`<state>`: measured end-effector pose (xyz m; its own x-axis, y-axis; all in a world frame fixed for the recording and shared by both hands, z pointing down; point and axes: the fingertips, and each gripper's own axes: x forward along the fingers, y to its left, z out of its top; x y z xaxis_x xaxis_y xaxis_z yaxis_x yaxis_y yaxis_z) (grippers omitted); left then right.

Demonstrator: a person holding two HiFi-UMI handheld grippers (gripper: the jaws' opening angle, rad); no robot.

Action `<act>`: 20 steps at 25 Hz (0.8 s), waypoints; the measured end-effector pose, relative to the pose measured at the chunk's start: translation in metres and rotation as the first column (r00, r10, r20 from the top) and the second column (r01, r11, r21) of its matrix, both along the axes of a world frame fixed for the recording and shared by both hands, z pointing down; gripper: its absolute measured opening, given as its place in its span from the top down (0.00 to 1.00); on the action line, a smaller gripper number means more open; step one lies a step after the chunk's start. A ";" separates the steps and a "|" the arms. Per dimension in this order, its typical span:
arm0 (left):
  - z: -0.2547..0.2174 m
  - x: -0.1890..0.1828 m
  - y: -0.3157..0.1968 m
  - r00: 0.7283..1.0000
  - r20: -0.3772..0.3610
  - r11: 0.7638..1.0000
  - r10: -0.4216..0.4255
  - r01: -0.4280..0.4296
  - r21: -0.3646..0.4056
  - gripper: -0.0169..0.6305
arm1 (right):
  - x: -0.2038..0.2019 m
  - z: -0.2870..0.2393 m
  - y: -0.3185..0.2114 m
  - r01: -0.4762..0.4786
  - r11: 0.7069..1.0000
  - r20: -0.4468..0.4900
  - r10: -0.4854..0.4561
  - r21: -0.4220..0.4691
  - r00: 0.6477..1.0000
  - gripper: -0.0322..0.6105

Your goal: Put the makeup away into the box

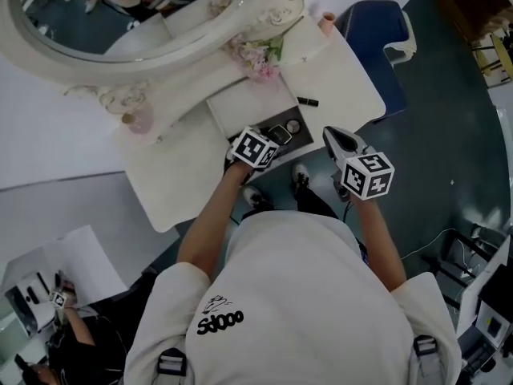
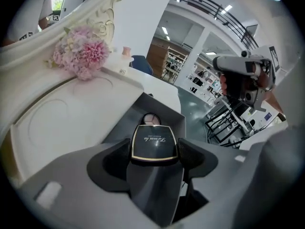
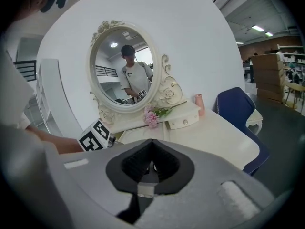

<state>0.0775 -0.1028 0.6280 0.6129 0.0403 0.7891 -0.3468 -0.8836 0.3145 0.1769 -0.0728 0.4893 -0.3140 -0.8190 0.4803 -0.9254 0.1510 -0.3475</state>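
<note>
White vanity table (image 1: 345, 79) fills the scene below you, with an oval mirror (image 1: 120, 62) at the back and a grey box (image 1: 248, 107) lying open near the front edge. Your left gripper (image 2: 152, 155) is clamped on a black compact (image 2: 152, 141) with a gold rim, one pad on each side, and it hangs over the box's inside. Your right gripper (image 3: 151, 166) is off to the side of the box, with its jaws together and nothing between them.

The grip looks like the weak point. The pads catch only the compact's smooth sides, so a tilt or a jolt could let it slide out. A round pink pan (image 2: 150, 119) already lies in the box just beyond the compact. If you let go from too high or too far forward, the case could land on it or bounce off the box wall. The box sits close to the table's front edge, so a downward nudge could shift it. A black tube (image 1: 308, 101) lies on the table beside the box, and your shut right jaws must open for it.
</note>
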 end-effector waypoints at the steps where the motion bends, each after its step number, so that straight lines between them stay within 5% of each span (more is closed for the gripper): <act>1: 0.004 0.001 -0.001 1.000 0.023 1.000 0.010 -0.010 0.004 0.45 | 0.002 0.001 0.003 -0.005 1.000 -0.005 0.005 -0.004 1.000 0.95; 11: 0.048 -0.007 0.003 0.963 0.252 0.993 0.100 -0.113 0.037 0.45 | 0.013 0.004 0.016 -0.024 1.000 -0.064 0.023 -0.019 0.998 0.95; 14: 0.046 -0.005 0.004 0.969 0.227 0.994 0.095 -0.104 0.027 0.45 | 0.019 0.004 0.015 -0.024 1.000 -0.076 0.022 -0.017 0.997 0.95; 20: 0.004 0.008 -0.004 0.998 0.060 0.998 0.038 -0.040 0.038 0.44 | 0.031 -0.005 -0.003 -0.004 1.000 -0.099 0.005 0.012 0.995 0.95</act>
<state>0.0853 -0.1064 0.6322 0.5640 0.0318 0.8252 -0.3286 -0.9081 0.2595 0.2081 -0.0761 0.4843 -0.2616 -0.8260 0.4993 -0.9559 0.1501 -0.2525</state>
